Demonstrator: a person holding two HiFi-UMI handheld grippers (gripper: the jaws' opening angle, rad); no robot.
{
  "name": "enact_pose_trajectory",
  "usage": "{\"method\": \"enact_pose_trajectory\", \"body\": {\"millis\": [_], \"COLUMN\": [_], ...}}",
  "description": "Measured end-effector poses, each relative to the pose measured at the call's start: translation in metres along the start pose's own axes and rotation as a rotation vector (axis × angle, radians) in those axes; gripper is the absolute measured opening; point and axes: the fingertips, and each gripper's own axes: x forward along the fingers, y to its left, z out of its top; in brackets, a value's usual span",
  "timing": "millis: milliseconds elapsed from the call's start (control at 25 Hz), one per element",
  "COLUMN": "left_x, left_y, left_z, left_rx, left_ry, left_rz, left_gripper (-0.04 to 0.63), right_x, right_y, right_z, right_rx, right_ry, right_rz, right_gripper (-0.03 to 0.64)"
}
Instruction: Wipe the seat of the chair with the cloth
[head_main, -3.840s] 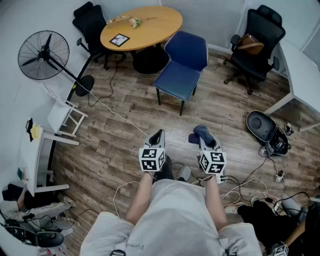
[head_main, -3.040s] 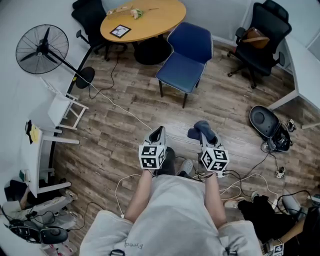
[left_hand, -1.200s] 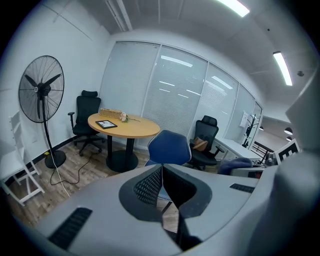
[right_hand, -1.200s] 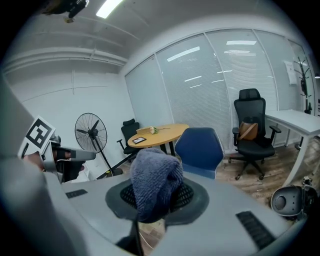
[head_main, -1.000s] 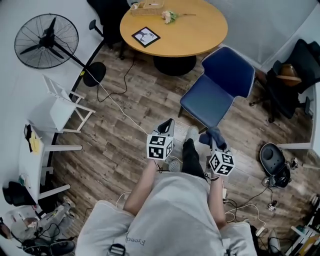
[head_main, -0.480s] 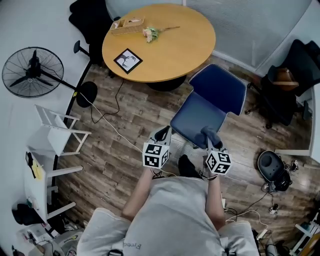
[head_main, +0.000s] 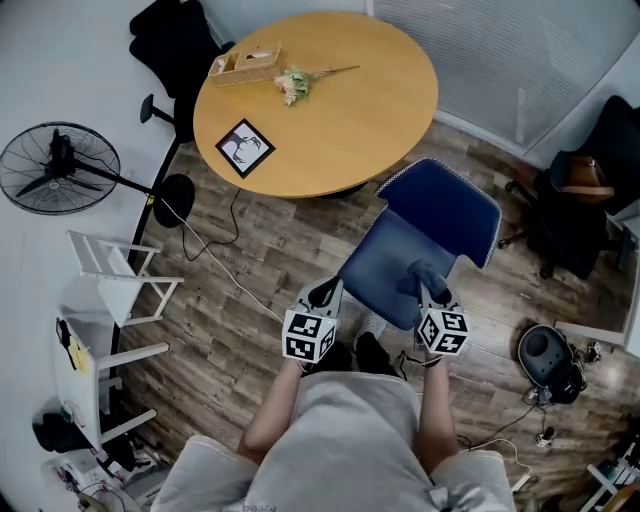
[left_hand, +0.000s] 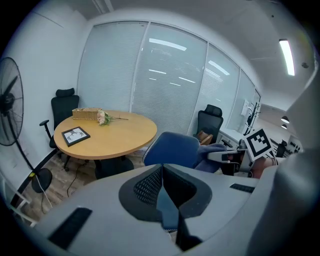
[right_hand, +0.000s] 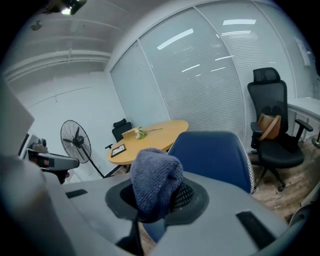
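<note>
Right gripper (head_main: 428, 289): jaws clamped on the cloth (right_hand: 154, 186). The cloth is a dark blue-grey knit, bunched in a wad above the jaws, with a short fold hanging below them. Left gripper (head_main: 322, 294): jaws pressed together with nothing between them, so it is idle.

Chair (head_main: 392, 262): blue, with a padded seat and back, standing just beside the round table (head_main: 320, 110). In the head view the cloth lies over the seat's near edge, toward its right side. Cannot tell whether it touches the upholstery. The left gripper is off the seat's near-left corner, above the floor (head_main: 250, 290).

Step, judged: the cloth is arriving at the seat and no wiping stroke has begun.

Handling, judged:
- The cloth is light, soft and limp, with no shape of its own. It is neither fragile nor slippery.
- It will fold and drag against the fabric seat rather than glide.
- The present grip runs through the middle of the wad, which leaves little free cloth under the jaws to do the wiping.
- A deep pinch at one gathered edge would be better, letting a broad pad hang down and press flat.
- Risk: a hard drag could pull the cloth out of the jaws.
- The seat padding should yield, so light pressure is enough.
- The chair may shift under sideways strokes. The left gripper could brace the seat's near edge.
</note>
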Motion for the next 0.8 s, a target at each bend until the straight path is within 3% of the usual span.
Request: {"method": "enact_pose_trajectory", "body": {"millis": [320,520,800], "left_x": [0.049,0.112,0.176], "left_y": [0.036,0.029,0.018], "left_z": [-0.063,-0.100,-0.118], "left_rx": [-0.087,-0.092,-0.077], "left_ry": [0.095,0.143,0.138], "left_rz": [0.014,-0.023,-0.076], "left_gripper": [0.029,0.029,0.029], "right_x": [0.066,0.101,0.146], "right_y": [-0.018,-0.051,-0.084], "right_z": [-0.011,-0.038,-0.076], "right_rx": [-0.124,-0.116,-0.050], "right_ry": [0.062,0.086,0.088], "right_rz": [0.042,0.031,-0.023], "right_gripper": [0.084,0.084,0.084]}}
